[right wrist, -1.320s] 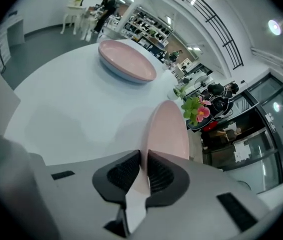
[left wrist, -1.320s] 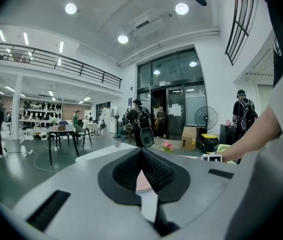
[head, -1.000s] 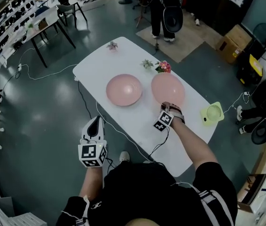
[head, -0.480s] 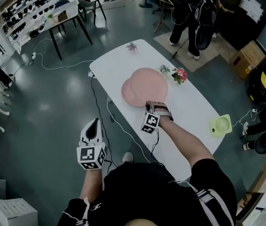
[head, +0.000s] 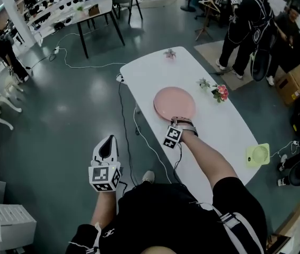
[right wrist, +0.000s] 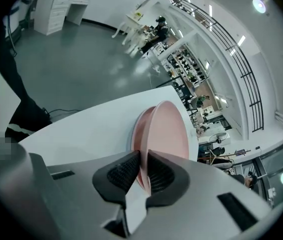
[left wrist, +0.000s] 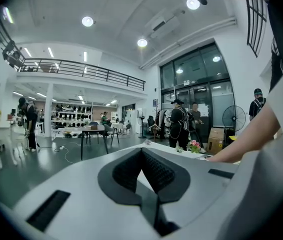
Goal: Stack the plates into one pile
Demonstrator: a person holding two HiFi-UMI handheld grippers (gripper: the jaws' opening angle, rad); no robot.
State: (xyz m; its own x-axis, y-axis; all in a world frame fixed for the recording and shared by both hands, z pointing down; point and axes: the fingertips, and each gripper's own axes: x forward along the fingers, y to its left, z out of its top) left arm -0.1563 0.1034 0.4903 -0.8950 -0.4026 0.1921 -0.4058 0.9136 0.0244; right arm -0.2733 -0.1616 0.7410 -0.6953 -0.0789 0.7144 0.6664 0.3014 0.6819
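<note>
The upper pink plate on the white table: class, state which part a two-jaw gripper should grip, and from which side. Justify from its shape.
Probably grip the upper pink plate by its thin near rim, coming from the person's side, one jaw above and one below. It is too wide to span and lies flat on the lower plate.

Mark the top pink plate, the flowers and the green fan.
top pink plate (head: 175, 102): head view, its centre.
flowers (head: 222, 92): head view, pink blooms.
green fan (head: 259, 154): head view, round grille.

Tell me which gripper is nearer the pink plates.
Right. The right gripper clamps the near rim of the pink plates; the left gripper hangs off the table, far to their left.
</note>
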